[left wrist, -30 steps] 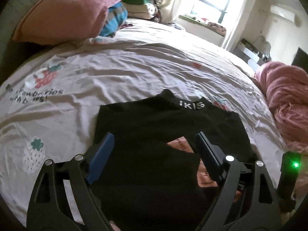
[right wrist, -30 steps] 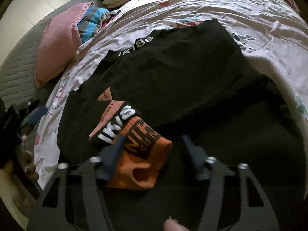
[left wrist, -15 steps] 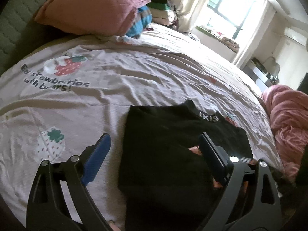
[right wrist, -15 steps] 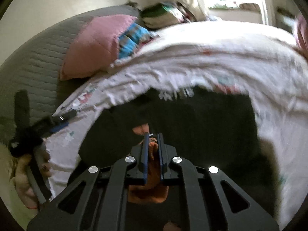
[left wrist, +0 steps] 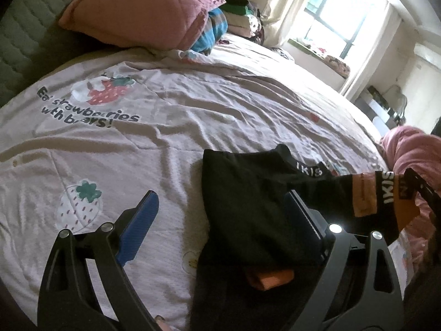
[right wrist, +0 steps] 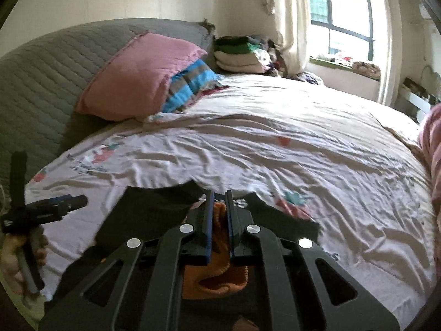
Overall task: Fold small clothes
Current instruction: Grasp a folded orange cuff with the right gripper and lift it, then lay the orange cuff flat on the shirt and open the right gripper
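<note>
A black top [left wrist: 248, 207] with an "IKISS" collar lies on the bed sheet [left wrist: 165, 127]. Its sleeve ends in an orange and black cuff [left wrist: 386, 195], which hangs raised off the bed at the right. My right gripper [right wrist: 219, 196] is shut on that orange cuff [right wrist: 219, 220], with the black body [right wrist: 154, 209] spread below it. My left gripper [left wrist: 220, 212] stands open over the top's left edge: one finger is over bare sheet, the other over the black cloth. It holds nothing. In the right wrist view the left gripper [right wrist: 55, 204] shows at the left, held in a hand [right wrist: 16, 253].
A pink pillow [left wrist: 143, 11] leans on the grey quilted headboard [right wrist: 41, 77], with a blue striped cloth [right wrist: 190, 82] beside it. Folded clothes [right wrist: 242, 55] are stacked at the bed's far corner. A pink blanket [left wrist: 413, 149] is bunched at the right edge.
My right gripper closed on the orange cuff and lifted it up off the bed. My left gripper slid leftward, from over the garment's middle to its left edge.
</note>
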Motion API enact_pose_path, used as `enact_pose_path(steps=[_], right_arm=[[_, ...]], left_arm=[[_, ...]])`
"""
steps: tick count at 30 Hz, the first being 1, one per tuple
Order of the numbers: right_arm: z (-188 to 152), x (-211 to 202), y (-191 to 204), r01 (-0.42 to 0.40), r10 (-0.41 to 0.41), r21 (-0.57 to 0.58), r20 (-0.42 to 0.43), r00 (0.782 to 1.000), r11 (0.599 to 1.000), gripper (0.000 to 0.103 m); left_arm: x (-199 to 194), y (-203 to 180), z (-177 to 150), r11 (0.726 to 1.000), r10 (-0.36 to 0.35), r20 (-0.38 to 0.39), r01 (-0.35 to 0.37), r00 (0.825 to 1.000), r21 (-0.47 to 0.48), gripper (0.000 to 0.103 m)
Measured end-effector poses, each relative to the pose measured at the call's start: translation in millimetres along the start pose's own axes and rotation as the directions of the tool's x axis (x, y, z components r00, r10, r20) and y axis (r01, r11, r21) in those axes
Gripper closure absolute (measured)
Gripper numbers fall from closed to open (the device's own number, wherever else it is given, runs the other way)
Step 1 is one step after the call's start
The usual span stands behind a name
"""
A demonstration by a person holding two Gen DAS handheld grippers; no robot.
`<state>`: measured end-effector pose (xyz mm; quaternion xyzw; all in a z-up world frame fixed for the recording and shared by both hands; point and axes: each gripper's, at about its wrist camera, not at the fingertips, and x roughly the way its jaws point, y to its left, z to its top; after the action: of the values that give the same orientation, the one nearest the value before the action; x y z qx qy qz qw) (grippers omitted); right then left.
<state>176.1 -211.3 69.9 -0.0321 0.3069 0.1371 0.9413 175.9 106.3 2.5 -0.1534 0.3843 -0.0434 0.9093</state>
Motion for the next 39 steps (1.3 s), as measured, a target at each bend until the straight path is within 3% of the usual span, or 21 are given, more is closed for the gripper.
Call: enact_pose_path(steps=[16,32,39], right_arm=[[-52,44,-36,0.121,-0.106,0.091,-0.153,0.983,0.988,0.096],[-61,45,-35,0.174,-0.157,0.09,-0.171,0.973,0.981,0.092],[-67,31,-37,0.159,-0.14,0.117,-0.154,0.978,0.98,0.087]], left_arm=[[26,-40,-22,0.99,0.008,-0.058,0.0,0.998,0.143,0.018],[30,-50,-26,0.986,0.011,-0.066,0.0,0.998,0.166,0.018],[35,-58,-29,0.982,-0.005,-0.087,0.021,0.996,0.189,0.025]])
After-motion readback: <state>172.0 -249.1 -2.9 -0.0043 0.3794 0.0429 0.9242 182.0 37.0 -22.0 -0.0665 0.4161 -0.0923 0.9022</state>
